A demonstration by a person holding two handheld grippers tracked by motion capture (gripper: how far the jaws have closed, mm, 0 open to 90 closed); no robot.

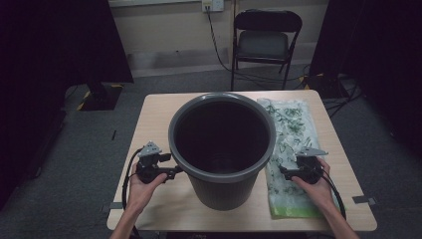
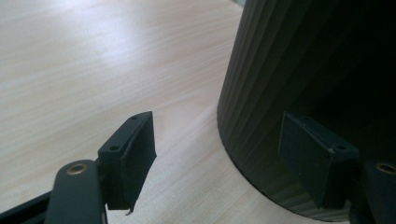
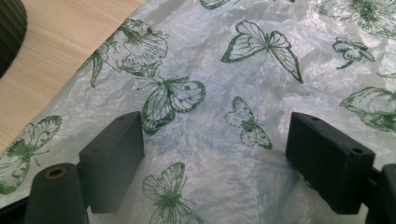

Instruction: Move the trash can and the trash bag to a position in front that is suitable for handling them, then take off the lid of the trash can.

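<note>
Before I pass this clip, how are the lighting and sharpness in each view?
High view: dim and soft, dark at both sides, bin interior black. Left gripper view: bright glare on the table, bin wall in shadow. Right gripper view: evenly lit, butterfly print on the plastic bag sharp.

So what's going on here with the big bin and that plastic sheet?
A person sits at a wooden table with tongs in each hand. The left tongs are beside the wall of a dark grey bin, jaws apart, gripping nothing. The right tongs hover open over a flat plastic bag printed with green butterflies, lying just right of the bin. The bag is not yet picked up.
</note>
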